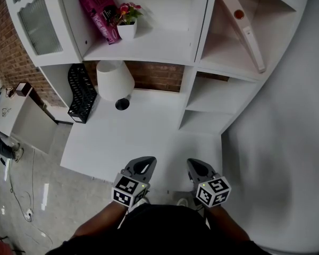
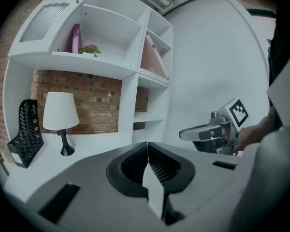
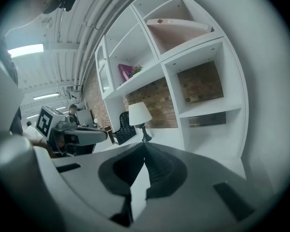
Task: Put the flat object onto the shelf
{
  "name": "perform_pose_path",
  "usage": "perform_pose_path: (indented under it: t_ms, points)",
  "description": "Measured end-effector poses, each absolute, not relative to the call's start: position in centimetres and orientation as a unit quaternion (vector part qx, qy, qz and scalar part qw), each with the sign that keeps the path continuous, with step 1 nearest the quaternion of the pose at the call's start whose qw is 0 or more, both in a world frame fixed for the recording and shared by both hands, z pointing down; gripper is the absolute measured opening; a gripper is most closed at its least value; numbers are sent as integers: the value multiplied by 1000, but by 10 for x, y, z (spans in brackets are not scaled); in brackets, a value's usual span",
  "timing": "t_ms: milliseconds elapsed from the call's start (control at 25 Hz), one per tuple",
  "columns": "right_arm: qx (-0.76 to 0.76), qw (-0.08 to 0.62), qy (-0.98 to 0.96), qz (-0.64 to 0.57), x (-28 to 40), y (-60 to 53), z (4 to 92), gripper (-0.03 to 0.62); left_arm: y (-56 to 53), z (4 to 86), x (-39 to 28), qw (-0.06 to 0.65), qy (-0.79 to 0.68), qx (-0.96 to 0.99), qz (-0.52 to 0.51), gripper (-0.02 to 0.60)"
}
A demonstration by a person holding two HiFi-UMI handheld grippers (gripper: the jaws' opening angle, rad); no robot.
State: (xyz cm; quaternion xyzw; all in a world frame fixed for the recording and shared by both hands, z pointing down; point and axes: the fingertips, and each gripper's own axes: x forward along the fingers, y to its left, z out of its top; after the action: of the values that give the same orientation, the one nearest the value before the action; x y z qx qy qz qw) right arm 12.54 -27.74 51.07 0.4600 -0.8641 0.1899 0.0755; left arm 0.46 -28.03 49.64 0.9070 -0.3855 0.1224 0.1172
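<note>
Reckon the placing is basically done. Left gripper (image 1: 143, 162) is pressed together on nothing, right gripper (image 1: 196, 164) likewise, both low by the near edge of the white desk (image 1: 138, 137). The pale pink flat board (image 1: 243, 23) leans tilted in the white shelf unit's (image 1: 159, 49) upper right compartment, well apart from both. Next move is probably just backing away. Shelf top is cut off, and I can't tell how firmly the board sits.

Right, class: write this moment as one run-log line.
left gripper: shut, empty | right gripper: shut, empty | pink board: leaning in right-hand shelf compartment
</note>
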Motion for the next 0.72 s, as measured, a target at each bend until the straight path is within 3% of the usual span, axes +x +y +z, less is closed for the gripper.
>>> perform_pose_path:
  t_ms: [720]
  points:
    - [451, 63, -874, 172, 126, -274, 502, 3, -281, 494, 4, 114, -392, 904, 123, 6]
